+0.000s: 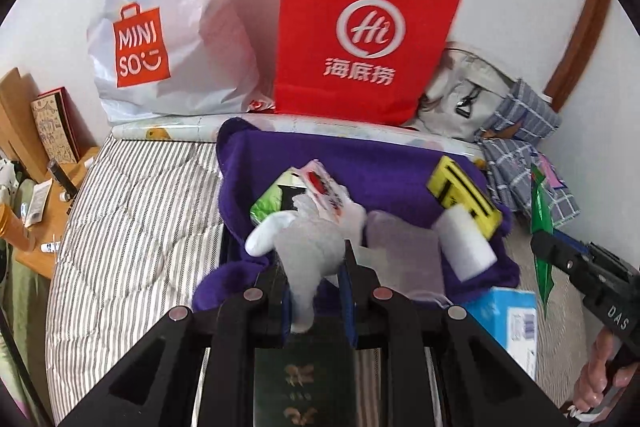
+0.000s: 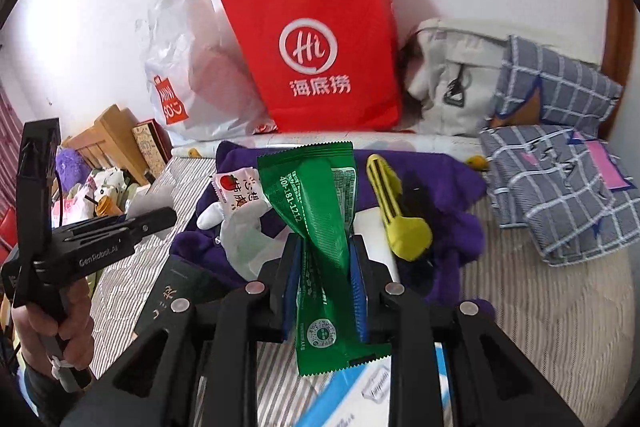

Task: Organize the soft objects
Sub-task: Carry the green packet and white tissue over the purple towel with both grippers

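Observation:
My left gripper [image 1: 310, 273] is shut on a grey and white soft pouch [image 1: 308, 247] that carries a red and white snack packet [image 1: 326, 193], held above a purple cloth [image 1: 360, 163] on the bed. My right gripper [image 2: 326, 267] is shut on a green foil packet [image 2: 316, 211] and holds it upright above the same purple cloth [image 2: 452, 195]. The right gripper and green packet show at the right edge of the left wrist view [image 1: 542, 223]. The left gripper shows at the left of the right wrist view [image 2: 156, 219]. A yellow and black object [image 1: 464, 197] and a white roll [image 1: 466, 243] lie on the cloth.
A red paper bag [image 1: 360, 27] and a white Miniso plastic bag [image 1: 160, 27] lean on the wall behind. A grey backpack [image 2: 456, 79] and checked blue bedding [image 2: 560, 167] lie right. A blue box [image 1: 508, 315] and dark green booklet [image 1: 304, 379] lie near. A wooden side table [image 1: 44, 187] stands left.

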